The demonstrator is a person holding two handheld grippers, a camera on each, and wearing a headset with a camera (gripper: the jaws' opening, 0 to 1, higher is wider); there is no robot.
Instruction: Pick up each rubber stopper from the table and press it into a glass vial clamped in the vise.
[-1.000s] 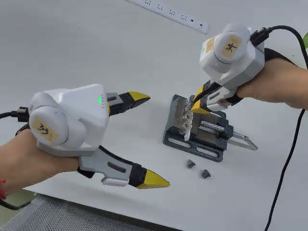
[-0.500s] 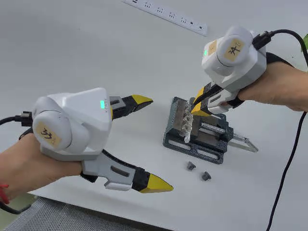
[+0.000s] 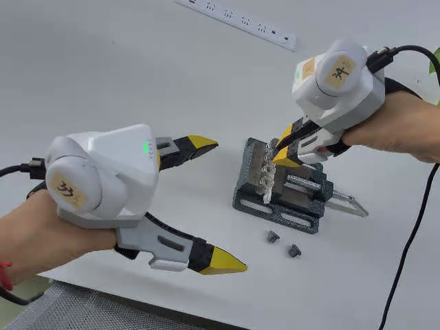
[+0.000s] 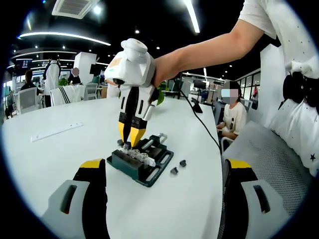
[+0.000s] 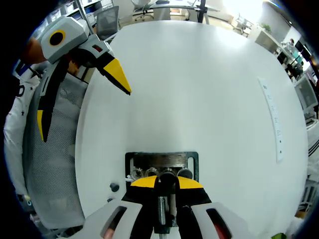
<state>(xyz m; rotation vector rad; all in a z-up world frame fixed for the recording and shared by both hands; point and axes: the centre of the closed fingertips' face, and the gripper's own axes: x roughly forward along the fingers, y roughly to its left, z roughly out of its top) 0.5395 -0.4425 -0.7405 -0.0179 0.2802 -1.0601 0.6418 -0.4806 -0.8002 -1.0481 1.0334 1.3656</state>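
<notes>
A dark vise (image 3: 275,206) (image 4: 144,172) (image 5: 162,159) stands on the white table and clamps a row of glass vials (image 3: 265,180) (image 4: 139,157) (image 5: 142,173). My right gripper (image 3: 280,152) (image 4: 130,139) (image 5: 167,181) points down over the row's far end. It is shut on a dark rubber stopper (image 5: 167,175) that sits at a vial's mouth. Two loose stoppers (image 3: 272,236) (image 3: 294,250) (image 4: 174,171) lie in front of the vise. My left gripper (image 3: 214,203) (image 4: 164,164) (image 5: 82,107) hovers wide open to the vise's left, holding nothing.
A white power strip (image 3: 240,19) (image 5: 271,117) lies at the table's far edge. A black cable (image 3: 412,227) trails from the right gripper down the right side. A mesh chair (image 3: 69,309) sits below the near table edge. People sit in the background.
The right gripper has drifted slightly up and to the right while its tips stay at the vials. The left gripper has shifted a little to the right, still open.
</notes>
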